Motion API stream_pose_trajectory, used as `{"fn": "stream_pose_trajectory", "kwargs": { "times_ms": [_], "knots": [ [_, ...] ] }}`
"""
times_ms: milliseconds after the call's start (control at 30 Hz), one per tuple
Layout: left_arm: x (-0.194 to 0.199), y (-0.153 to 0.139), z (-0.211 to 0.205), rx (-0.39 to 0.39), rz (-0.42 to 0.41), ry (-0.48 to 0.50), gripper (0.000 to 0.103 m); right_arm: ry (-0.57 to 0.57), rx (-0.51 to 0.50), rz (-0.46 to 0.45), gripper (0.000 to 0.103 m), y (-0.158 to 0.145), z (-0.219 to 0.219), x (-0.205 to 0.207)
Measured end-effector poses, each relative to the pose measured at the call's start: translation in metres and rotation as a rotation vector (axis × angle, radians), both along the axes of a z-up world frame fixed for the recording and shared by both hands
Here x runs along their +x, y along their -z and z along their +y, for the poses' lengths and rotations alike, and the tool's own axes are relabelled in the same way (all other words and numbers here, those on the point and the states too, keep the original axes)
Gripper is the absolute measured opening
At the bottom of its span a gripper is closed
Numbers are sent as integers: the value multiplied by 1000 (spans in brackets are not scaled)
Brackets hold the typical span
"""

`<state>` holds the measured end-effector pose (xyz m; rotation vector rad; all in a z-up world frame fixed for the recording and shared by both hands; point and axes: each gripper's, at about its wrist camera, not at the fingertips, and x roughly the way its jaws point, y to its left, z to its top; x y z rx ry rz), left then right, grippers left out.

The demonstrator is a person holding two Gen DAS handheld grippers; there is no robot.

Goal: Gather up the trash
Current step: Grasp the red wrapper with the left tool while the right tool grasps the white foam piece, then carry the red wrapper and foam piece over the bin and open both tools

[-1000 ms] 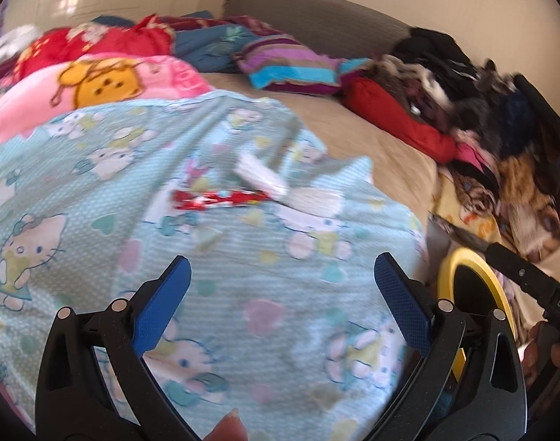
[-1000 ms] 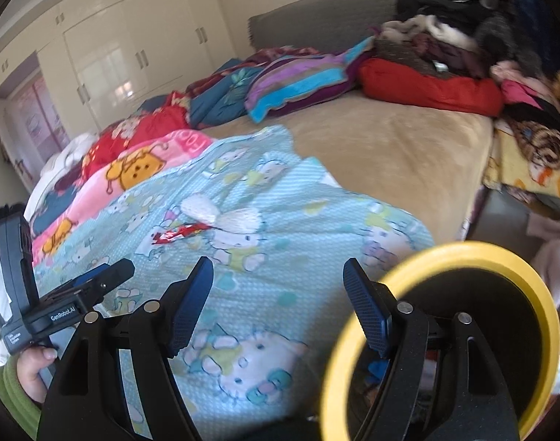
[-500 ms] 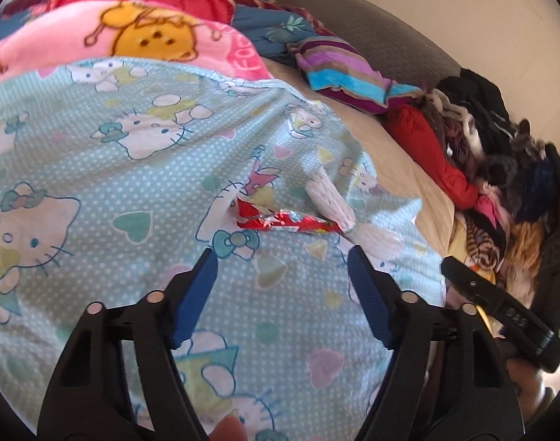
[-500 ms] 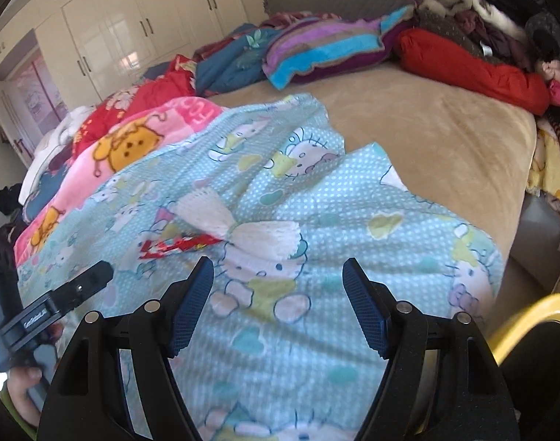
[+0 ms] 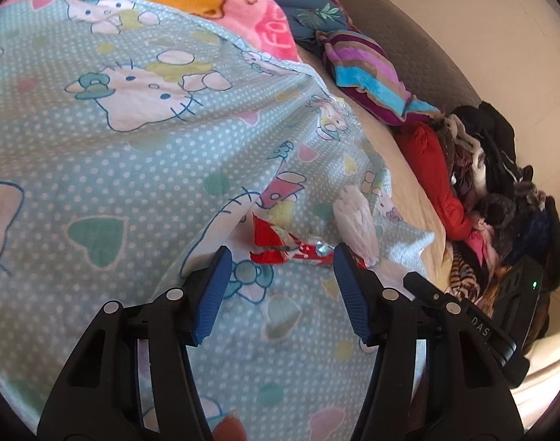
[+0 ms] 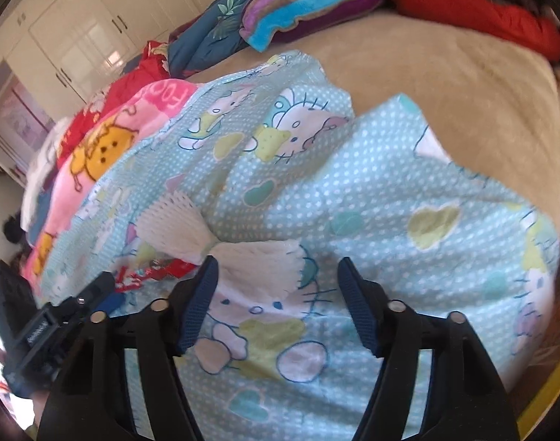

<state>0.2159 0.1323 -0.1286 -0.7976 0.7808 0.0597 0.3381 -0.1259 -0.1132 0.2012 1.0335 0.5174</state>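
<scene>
Two closing claws: red wrapper (image 5: 280, 248) ahead of left claw (image 5: 282, 261)

Open blue cartoon-print blanket (image 6: 372, 191) in front of both grippers, nothing tall on it. Tan bedspread (image 6: 445, 84) beyond is bare, free passage. Far side blocked: striped pillow (image 5: 368, 73), red cushion (image 5: 434, 176), clothes pile (image 5: 500, 183). Pink blanket (image 6: 107, 147) bunched on the other side. Left gripper (image 6: 96, 294) sits close beside right gripper (image 6: 276, 294), tight between them.

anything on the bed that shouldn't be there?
Yes: a torn red wrapper and two white foam nets lie loose on the cartoon-print quilt, litter amid bedding. Nothing else stands out.
</scene>
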Motion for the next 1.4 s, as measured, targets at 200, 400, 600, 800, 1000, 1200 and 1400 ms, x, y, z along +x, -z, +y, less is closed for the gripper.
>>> {"fn": "stream_pose_trajectory", "kwargs": {
  "times_ms": [200,400,600,800,1000,1200,1400],
  "knots": [
    [8,6,4,-40,-1,-24,38,-52,66,-14,15,-6,-3,-12],
    [9,5,2,-57,-2,-18,9,-21,47,-82,14,-21,-23,-42],
    [-5,-14,-20,-7,-46,34,3,50,31,-162,14,-37,-53,-76],
    [-21,-35,-48,59,-91,92,3,118,42,-229,14,-55,-89,-107],
    [-34,-57,-85,143,-130,187,3,183,40,-256,14,-64,-121,-131],
    [-40,-78,-125,199,-177,282,3,274,50,-257,14,-64,-161,-154],
    [-47,-92,-159,237,-214,351,3,351,61,-252,14,-64,-199,-177]
  ]
}}
